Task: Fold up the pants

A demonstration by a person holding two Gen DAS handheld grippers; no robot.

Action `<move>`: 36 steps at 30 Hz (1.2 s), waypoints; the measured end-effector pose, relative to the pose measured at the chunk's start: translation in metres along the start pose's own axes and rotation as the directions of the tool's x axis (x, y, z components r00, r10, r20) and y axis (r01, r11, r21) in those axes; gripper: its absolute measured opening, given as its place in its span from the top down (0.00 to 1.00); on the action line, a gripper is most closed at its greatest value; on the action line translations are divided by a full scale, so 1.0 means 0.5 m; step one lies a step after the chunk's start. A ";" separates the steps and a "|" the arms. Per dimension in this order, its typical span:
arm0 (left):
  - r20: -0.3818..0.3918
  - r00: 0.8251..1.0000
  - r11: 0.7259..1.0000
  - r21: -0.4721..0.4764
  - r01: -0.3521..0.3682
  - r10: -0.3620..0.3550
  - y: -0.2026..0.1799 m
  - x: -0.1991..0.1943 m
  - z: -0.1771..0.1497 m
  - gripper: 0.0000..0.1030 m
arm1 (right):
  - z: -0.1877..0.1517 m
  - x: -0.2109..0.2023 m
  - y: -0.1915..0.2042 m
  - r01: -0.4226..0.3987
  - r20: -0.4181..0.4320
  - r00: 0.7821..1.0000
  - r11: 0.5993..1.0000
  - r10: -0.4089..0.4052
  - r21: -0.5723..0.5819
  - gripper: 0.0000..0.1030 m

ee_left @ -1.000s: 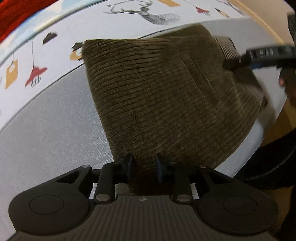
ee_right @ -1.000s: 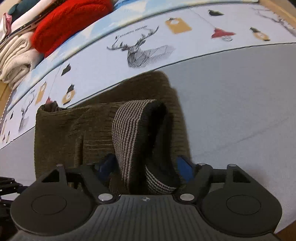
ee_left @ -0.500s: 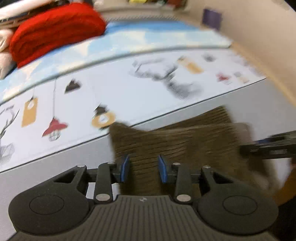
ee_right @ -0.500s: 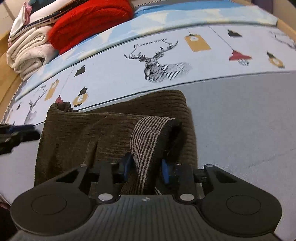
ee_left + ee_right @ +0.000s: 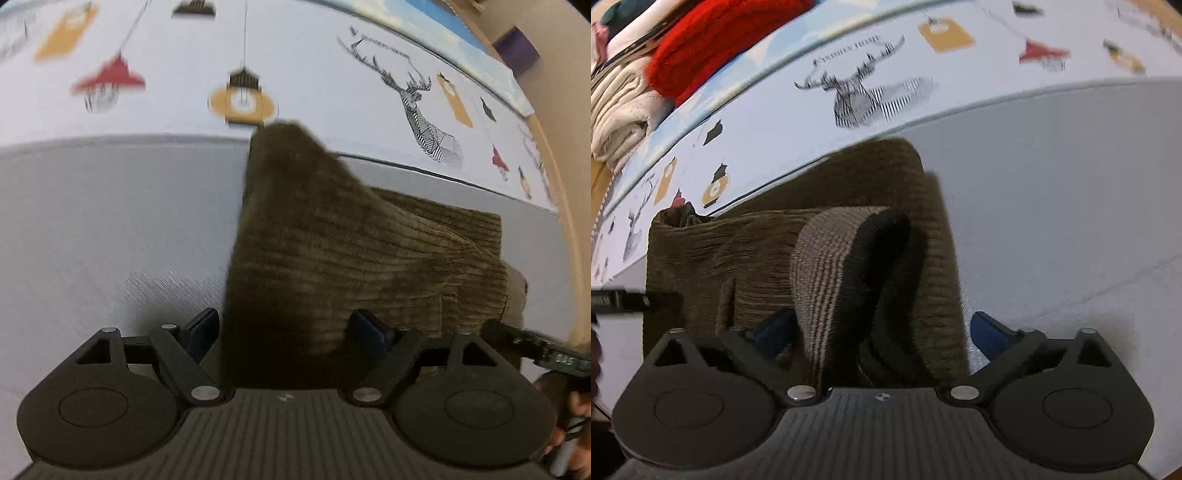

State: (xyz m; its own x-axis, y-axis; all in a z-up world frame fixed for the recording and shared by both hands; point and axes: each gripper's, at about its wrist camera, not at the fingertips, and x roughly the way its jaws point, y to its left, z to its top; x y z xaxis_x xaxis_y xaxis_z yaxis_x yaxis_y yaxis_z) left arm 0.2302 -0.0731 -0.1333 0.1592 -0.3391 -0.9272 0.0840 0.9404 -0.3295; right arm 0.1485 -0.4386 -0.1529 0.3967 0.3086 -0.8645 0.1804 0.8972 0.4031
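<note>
Grey bedding [image 5: 92,229] filled the lower half of both views, under a white band printed with lamps and a line-drawn deer [image 5: 860,99]. At the upper left of the right wrist view sat a cream folded cloth [image 5: 617,110] beside a red knitted bundle [image 5: 713,44]. Folded olive-brown corduroy pants [image 5: 351,251] lay at centre frame in both views, their striped waistband [image 5: 831,266] looping up in the right wrist view. Around the cloth, the left gripper [image 5: 286,326] had just been opening, its blue pads clear of the folded edge between them. Likewise the right gripper [image 5: 886,332] had just spread wide, straddling the waistband without pressing it.
</note>
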 end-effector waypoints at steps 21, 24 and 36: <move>0.449 0.893 0.998 0.021 -0.058 0.042 0.072 -0.194 0.036 0.61 | 0.052 -0.041 0.212 -0.209 0.299 0.913 0.948 0.277 -0.240 0.50; 0.521 0.851 0.998 -0.002 -0.069 0.060 0.116 -0.234 0.040 0.60 | 0.067 -0.030 0.270 -0.243 0.315 0.889 0.926 0.332 -0.290 0.50; 0.542 0.831 0.990 -0.021 -0.138 0.127 0.209 -0.283 0.022 0.44 | 0.106 0.055 0.323 0.062 0.360 0.933 0.982 0.007 -0.180 0.41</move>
State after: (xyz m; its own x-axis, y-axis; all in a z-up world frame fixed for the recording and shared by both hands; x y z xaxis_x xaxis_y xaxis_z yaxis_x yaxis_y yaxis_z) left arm 0.2271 0.0729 -0.0347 0.6763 -0.1760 -0.7153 0.0407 0.9785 -0.2023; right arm 0.2362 -0.3019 -0.0958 0.6958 0.1805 -0.6952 0.0400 0.9567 0.2884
